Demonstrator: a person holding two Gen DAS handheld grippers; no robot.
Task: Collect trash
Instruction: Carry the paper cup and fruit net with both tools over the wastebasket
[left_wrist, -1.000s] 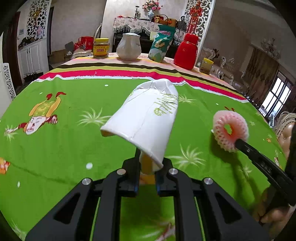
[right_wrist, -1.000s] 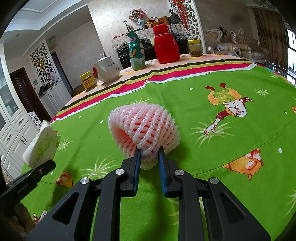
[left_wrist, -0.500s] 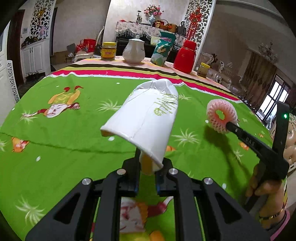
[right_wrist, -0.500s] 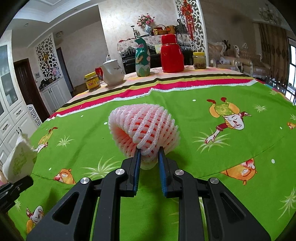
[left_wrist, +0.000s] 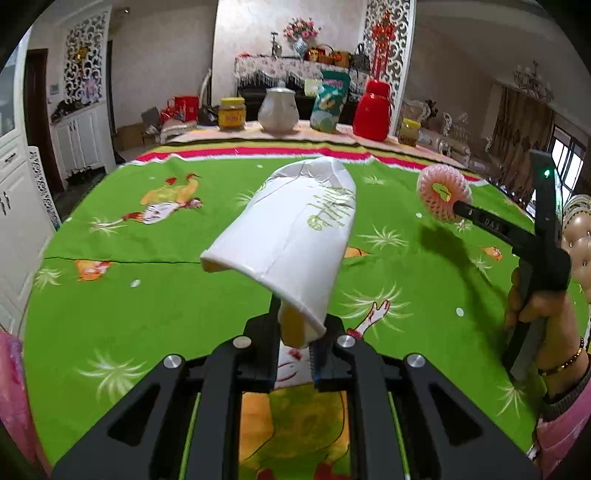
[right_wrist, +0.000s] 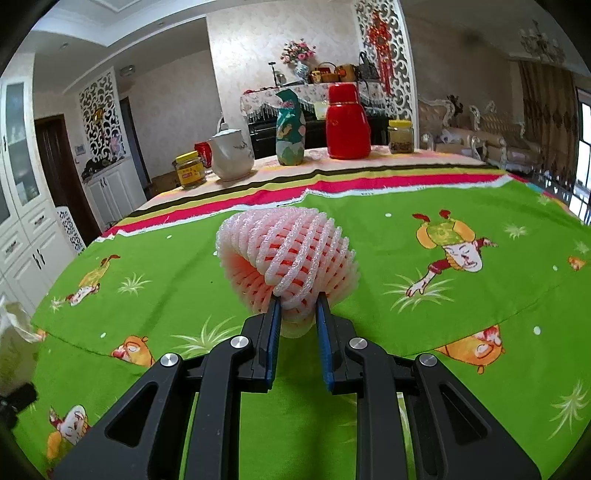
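My left gripper (left_wrist: 297, 332) is shut on the rim of a crushed white paper cup (left_wrist: 291, 236) with green print, held in the air above the green tablecloth (left_wrist: 129, 295). My right gripper (right_wrist: 297, 308) is shut on a pink foam fruit net (right_wrist: 291, 258), also held above the cloth. The right gripper with the foam net (left_wrist: 443, 197) shows at the right of the left wrist view. A sliver of the paper cup (right_wrist: 14, 325) shows at the left edge of the right wrist view.
At the table's far edge stand a yellow-lidded jar (left_wrist: 232, 113), a white teapot (left_wrist: 277, 110), a green snack bag (left_wrist: 328, 107), a red thermos (left_wrist: 372, 110) and a small jar (left_wrist: 409, 132). White cabinets (left_wrist: 14, 206) stand left. A sofa (right_wrist: 491, 136) is at the right.
Both grippers have pulled back from the table and risen, each still holding its item. More of the tablecloth's near part now shows in both views.
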